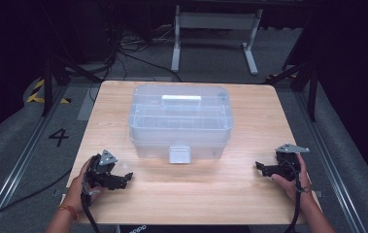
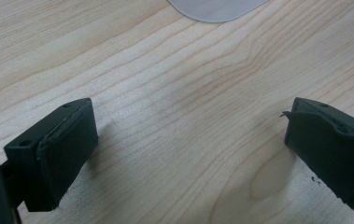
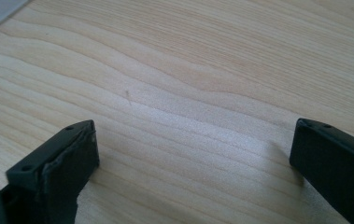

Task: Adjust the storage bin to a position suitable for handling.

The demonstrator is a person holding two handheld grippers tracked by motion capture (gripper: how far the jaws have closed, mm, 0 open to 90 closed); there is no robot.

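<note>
A clear plastic storage box (image 1: 180,121) with its lid on stands in the middle of the wooden table (image 1: 196,194), a grey latch (image 1: 179,154) on its near side and a white handle (image 1: 181,98) on top. My left gripper (image 1: 128,177) rests low over the table at the front left, open, with bare wood between its jaws; the left gripper view (image 2: 188,154) shows the box's edge (image 2: 216,7) at the top. At the front right my right gripper (image 1: 259,166) is open too, over bare wood (image 3: 193,116).
A white metal frame (image 1: 215,29) and loose cables (image 1: 133,48) lie on the grey floor beyond the table. Rails run along both sides, and a "4" mark (image 1: 58,137) sits on the floor at the left.
</note>
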